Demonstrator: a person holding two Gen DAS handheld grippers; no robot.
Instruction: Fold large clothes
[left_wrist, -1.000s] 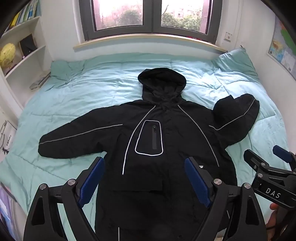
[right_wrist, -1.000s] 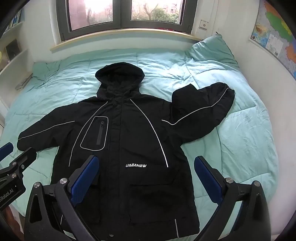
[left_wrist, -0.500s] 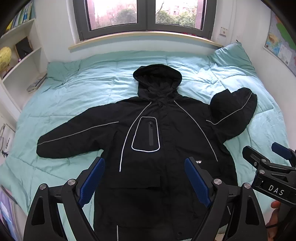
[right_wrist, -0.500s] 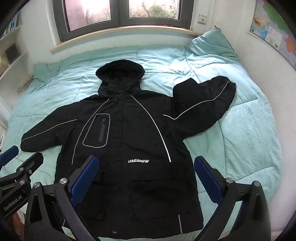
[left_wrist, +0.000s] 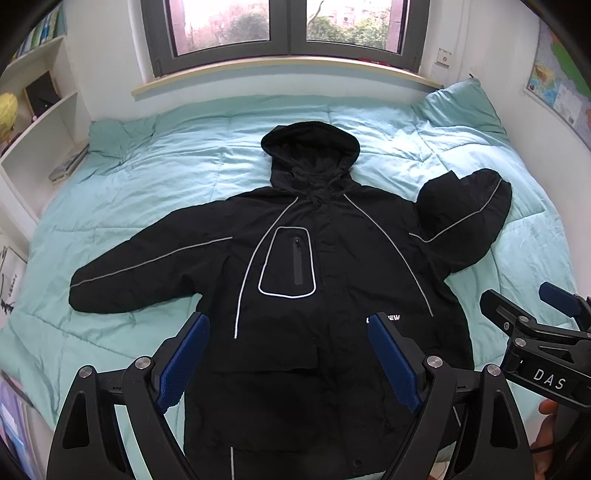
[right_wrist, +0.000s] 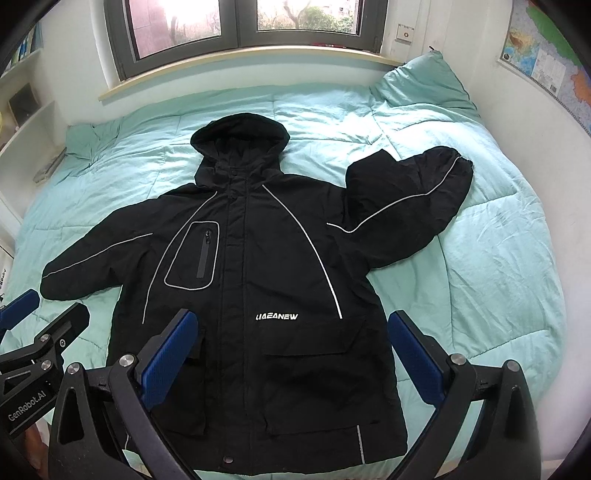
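Note:
A large black hooded jacket (left_wrist: 325, 280) with thin reflective piping lies face up and spread flat on the bed; it also shows in the right wrist view (right_wrist: 266, 280). Its hood (left_wrist: 310, 147) points toward the window. Its left sleeve (left_wrist: 147, 273) stretches out straight. Its right sleeve (right_wrist: 413, 206) bends up and doubles back on itself. My left gripper (left_wrist: 288, 354) is open and empty above the jacket's lower front. My right gripper (right_wrist: 291, 354) is open and empty above the hem; it also shows at the right edge of the left wrist view (left_wrist: 532, 332).
A teal quilt (left_wrist: 147, 177) covers the bed, with a pillow (right_wrist: 421, 85) at the far right corner. A window (left_wrist: 288, 29) and sill run along the back wall. White shelves (left_wrist: 37, 122) stand at the left. A map (right_wrist: 546, 55) hangs on the right wall.
Both grippers have pulled back and risen a little, so more of the jacket's hem and the window shows. The jacket has not moved. Both stay open.

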